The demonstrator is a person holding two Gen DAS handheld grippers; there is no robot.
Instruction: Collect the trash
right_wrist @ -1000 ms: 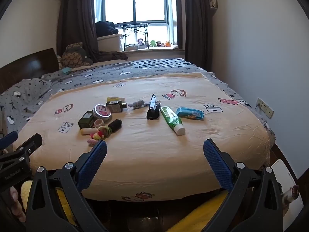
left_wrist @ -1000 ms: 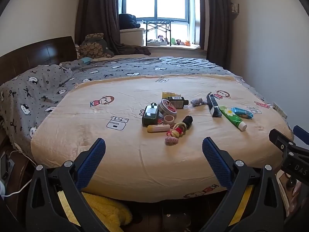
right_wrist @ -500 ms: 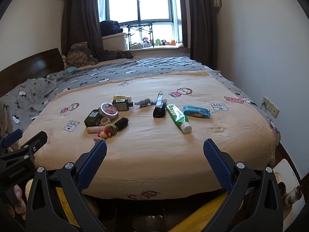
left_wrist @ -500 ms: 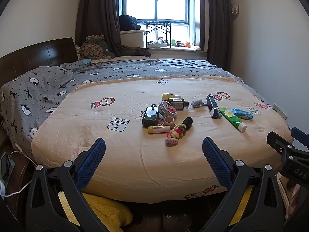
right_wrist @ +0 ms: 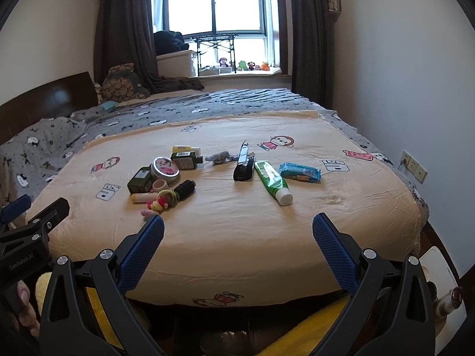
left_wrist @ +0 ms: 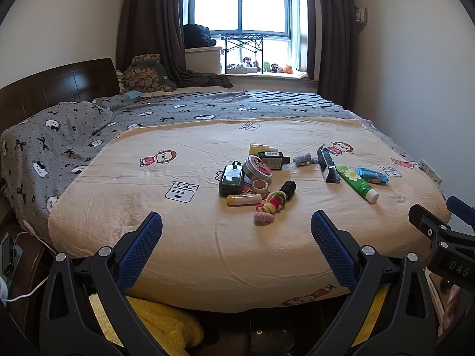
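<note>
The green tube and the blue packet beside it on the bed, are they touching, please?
Apart. The right wrist view shows bare sheet between the green tube and the blue packet.

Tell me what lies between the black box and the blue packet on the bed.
The green tube lies between the black box and the blue packet, white cap toward the camera. The right wrist view shows it clearly; the left wrist view agrees.

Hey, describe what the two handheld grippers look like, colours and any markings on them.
Both match: the left gripper and right gripper have black plastic frames, silver round bolts, and blue textured pads inside the fingers. White lettering marks their bodies, partly readable: "DAS" on the right one, seen from the left camera. No sleeves visible.
</note>
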